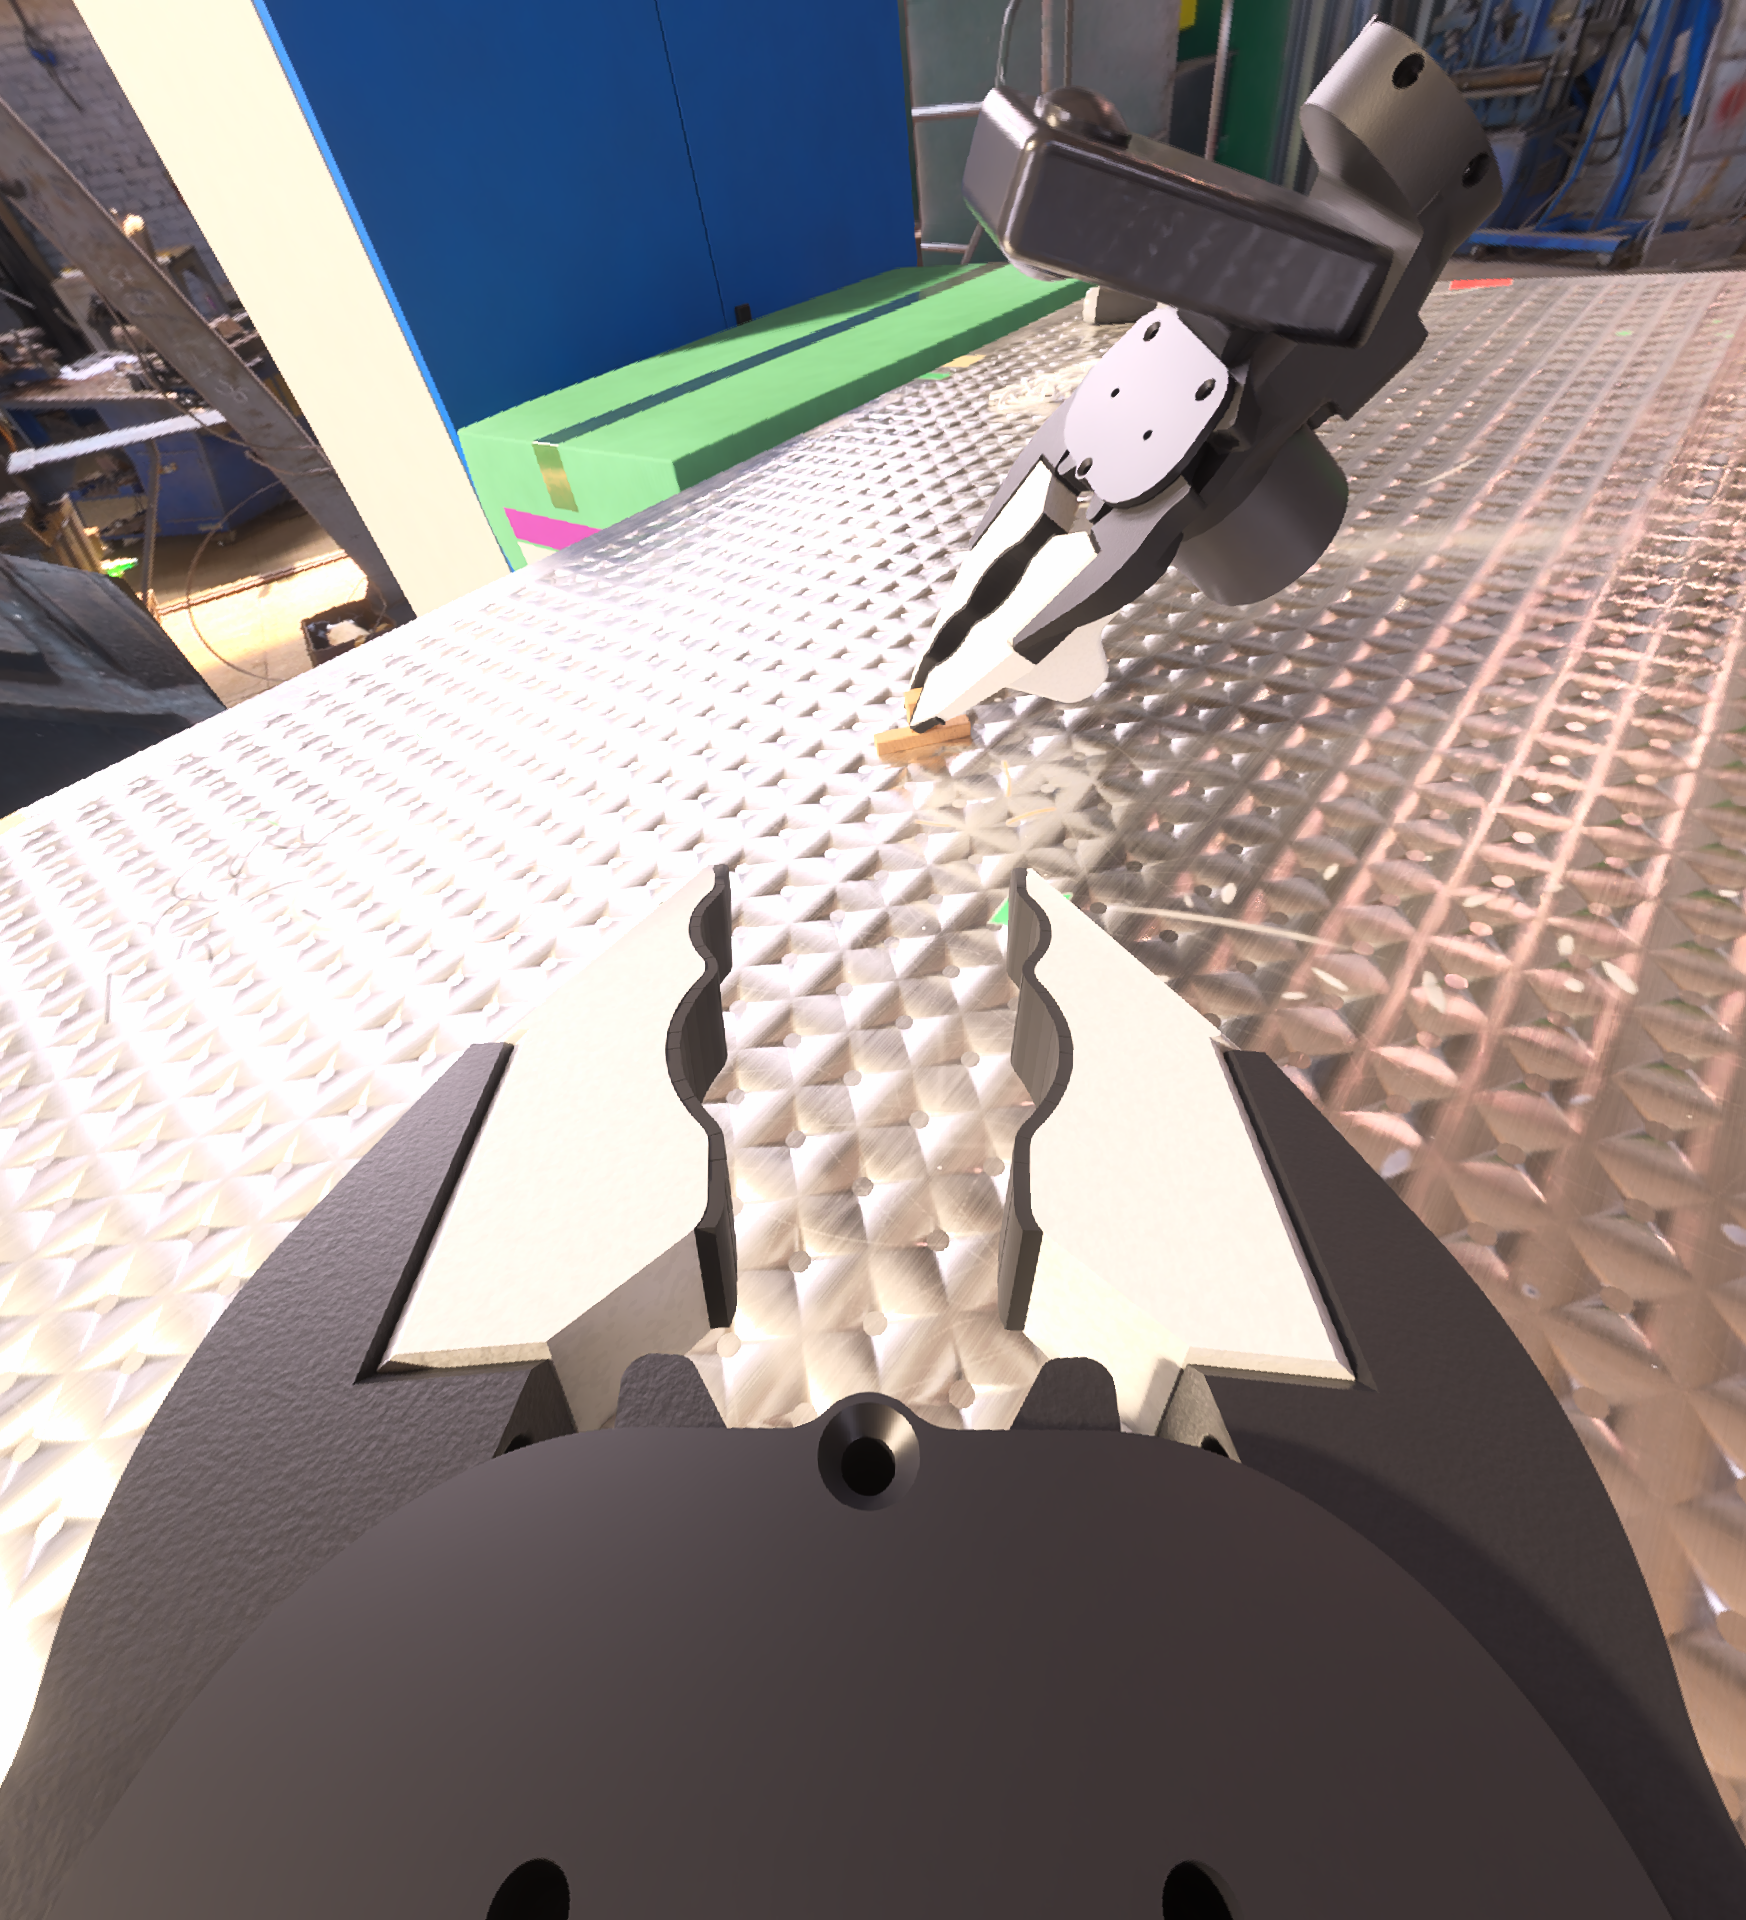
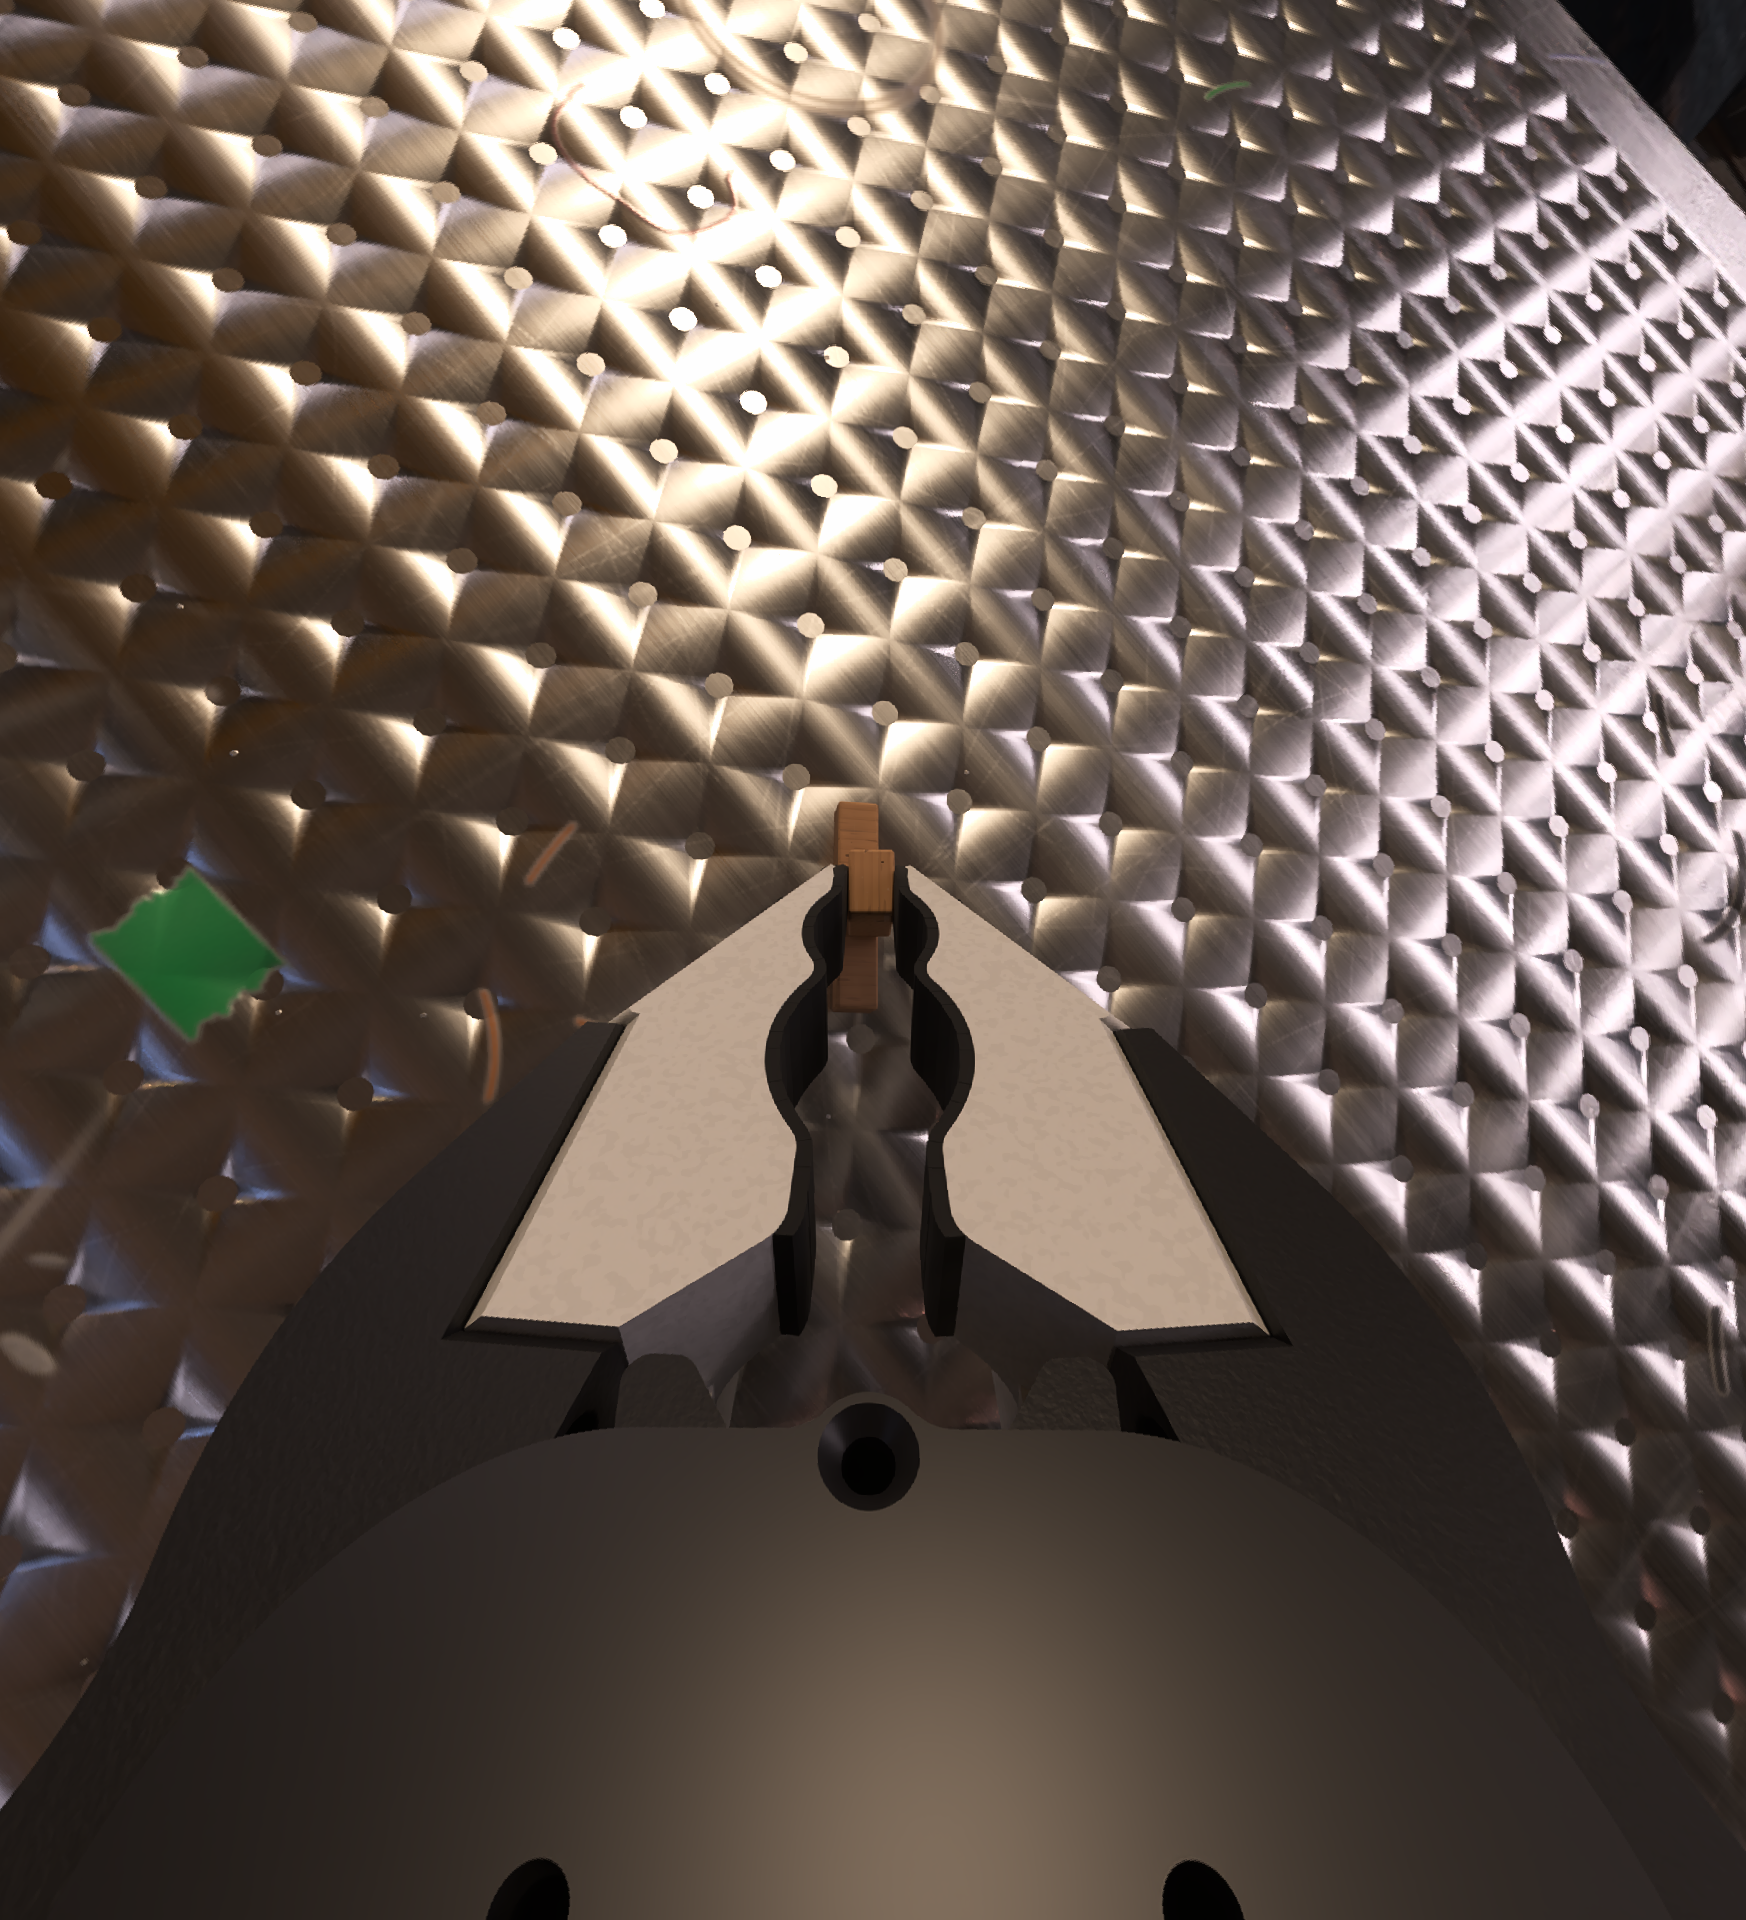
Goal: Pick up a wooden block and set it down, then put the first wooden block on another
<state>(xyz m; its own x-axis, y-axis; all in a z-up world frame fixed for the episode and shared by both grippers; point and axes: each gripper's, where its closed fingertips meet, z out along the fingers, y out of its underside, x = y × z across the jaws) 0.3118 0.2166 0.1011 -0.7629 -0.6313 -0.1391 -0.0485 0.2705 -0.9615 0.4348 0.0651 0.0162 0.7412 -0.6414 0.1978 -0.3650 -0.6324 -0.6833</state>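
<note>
1. The left gripper [image 1: 874, 925] is held low over the embossed metal table [image 1: 329, 935] with its jaws spread wide and nothing between them; the blocks lie ahead of it at about 12 o'clock, well apart from its tips.
2. Toward 1 o'clock in the left wrist view, the right gripper [image 1: 926, 717] is angled steeply down, its tips at the two wooden blocks.
3. In the right wrist view, the upper wooden block [image 2: 870, 883] is seen between the narrowed jaws, which appear closed on its sides; the lower wooden block [image 2: 856, 826] protrudes beyond it toward 12 o'clock, and the two seem to be touching.
4. A green scrap [image 2: 185, 954] lies on the table at about 9 o'clock from the tips.
5. The blocks are judged light, rigid and small, with smooth flat faces; little force is needed.
6. A hold across the two long flat sides, near the middle, is judged best, since an end grip could let the block pivot.
7. Slipping on release is judged likely, because the bearing surface below is narrow.
</note>
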